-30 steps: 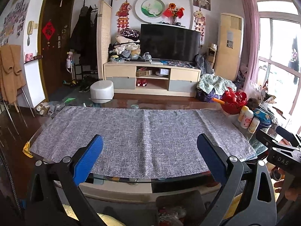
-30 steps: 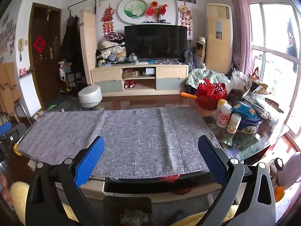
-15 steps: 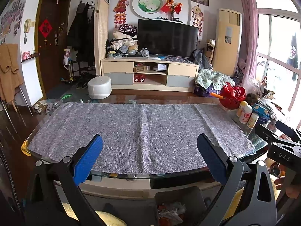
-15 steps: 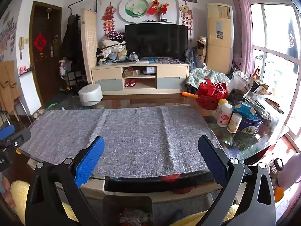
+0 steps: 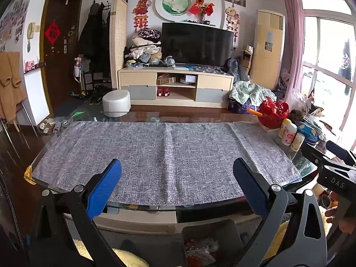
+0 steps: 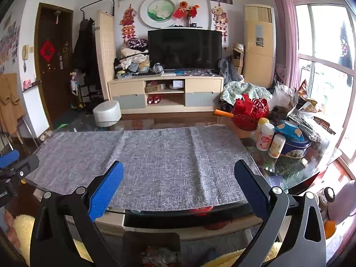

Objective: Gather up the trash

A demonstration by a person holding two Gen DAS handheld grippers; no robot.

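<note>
My left gripper [image 5: 176, 189] hangs open and holds nothing, just before the near edge of a glass table covered by a grey cloth [image 5: 166, 151]. My right gripper [image 6: 178, 189] is also open with nothing in it, over the same edge further right. On the floor below the table edge stands a grey bin [image 5: 207, 229] with crumpled trash [image 5: 200, 251] inside; the right wrist view shows the bin [image 6: 153, 240] too. I see no loose trash on the cloth. The right gripper's body [image 5: 333, 173] shows at the left wrist view's right edge.
At the table's right end stand a red basket [image 6: 251, 111], small bottles [image 6: 264, 136], a blue tin [image 6: 293, 144] and snack bags [image 6: 304, 109]. A white stool [image 5: 116, 103] and a TV cabinet [image 5: 175, 86] lie beyond. Yellow fluffy fabric [image 6: 22, 227] is near my hand.
The left wrist view has drifted slightly back and up, showing more of the bin below. The right view barely moved. Both grippers stayed open.
</note>
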